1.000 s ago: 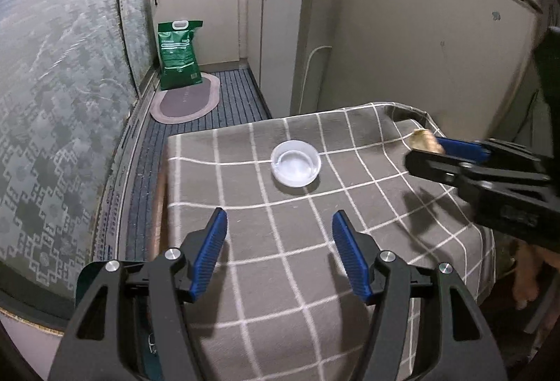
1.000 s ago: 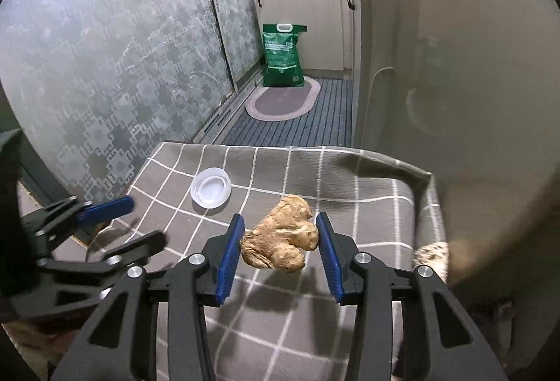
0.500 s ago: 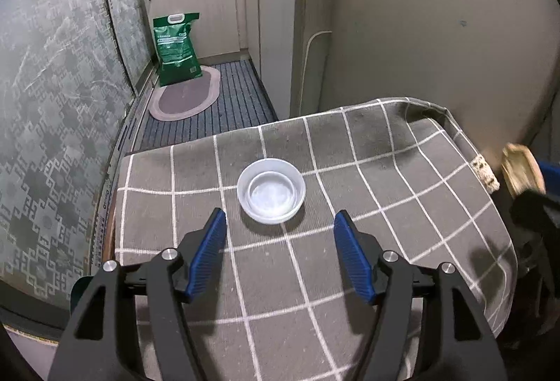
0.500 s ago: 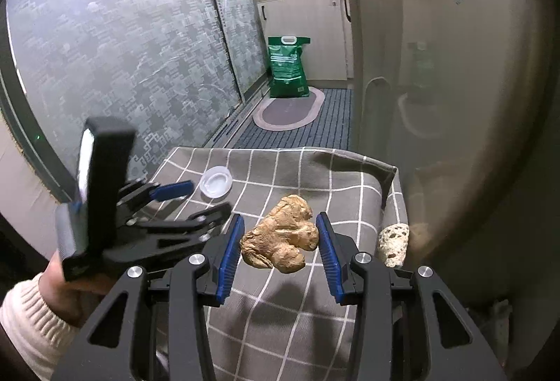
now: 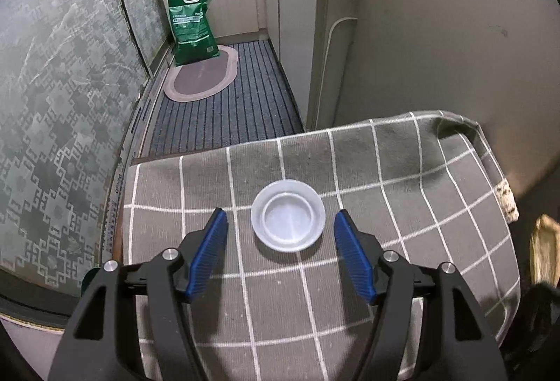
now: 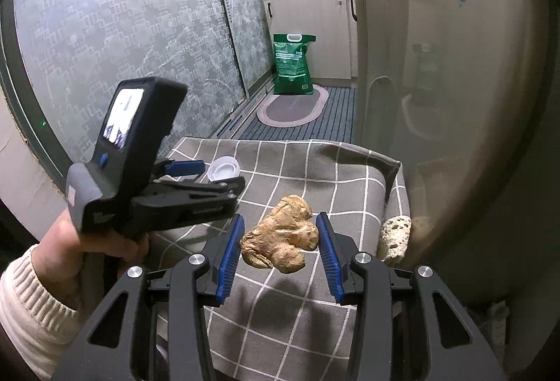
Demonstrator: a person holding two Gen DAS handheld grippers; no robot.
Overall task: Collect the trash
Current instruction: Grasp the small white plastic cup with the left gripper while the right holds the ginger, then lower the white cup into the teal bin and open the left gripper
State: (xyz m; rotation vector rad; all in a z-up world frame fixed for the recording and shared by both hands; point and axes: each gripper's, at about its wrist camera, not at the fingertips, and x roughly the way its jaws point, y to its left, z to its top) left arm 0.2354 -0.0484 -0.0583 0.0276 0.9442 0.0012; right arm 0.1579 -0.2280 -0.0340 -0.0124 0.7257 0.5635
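Note:
A small round translucent plastic lid (image 5: 287, 220) lies on the grey checked tablecloth (image 5: 402, 171). My left gripper (image 5: 281, 214) hovers over it with a blue finger on either side. Its jaws are closing, and the pads stand apart from the lid's rim. The right wrist view shows the same lid (image 6: 224, 168) just beyond the left gripper (image 6: 217, 176), which a hand in a cream sleeve holds. My right gripper (image 6: 280, 219) is shut on a knobbly piece of ginger (image 6: 283, 235), held above the cloth near the table's front right. The ginger (image 5: 542, 251) shows at the left wrist view's right edge.
A pale porous lump (image 6: 395, 235) sits at the table's right edge against the fridge (image 6: 455, 101). Patterned glass doors (image 5: 63, 101) run along the left. Beyond the table lie a striped floor mat (image 5: 227, 101), an oval rug and a green bag (image 5: 192, 27) by the cabinets.
My left gripper has moved forward over the table, so the lid now lies between its fingers. The right gripper, still holding the ginger, has drawn back towards the table's right edge.

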